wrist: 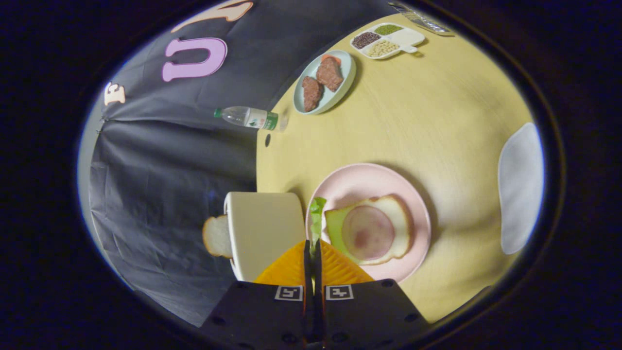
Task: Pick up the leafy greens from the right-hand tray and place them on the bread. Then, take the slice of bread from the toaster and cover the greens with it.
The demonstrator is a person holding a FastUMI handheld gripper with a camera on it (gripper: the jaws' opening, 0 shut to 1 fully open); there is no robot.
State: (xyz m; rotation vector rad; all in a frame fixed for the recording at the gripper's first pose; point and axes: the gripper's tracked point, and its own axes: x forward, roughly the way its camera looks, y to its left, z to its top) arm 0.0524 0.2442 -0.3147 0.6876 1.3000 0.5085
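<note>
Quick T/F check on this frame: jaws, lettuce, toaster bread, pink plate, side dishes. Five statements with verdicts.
1. The gripper is shut on the lettuce leaf. True.
2. The toaster has no bread in it. False: a bread slice sticks out of it.
3. The pink plate holds bread with a round slice of ham on top. True.
4. The lettuce leaf already lies flat on the ham. False: it is held between the jaws, beside the toaster at the plate's rim.
5. The pale blue plate holds beans. False: it holds meat patties; the beans are in the divided tray.
</note>
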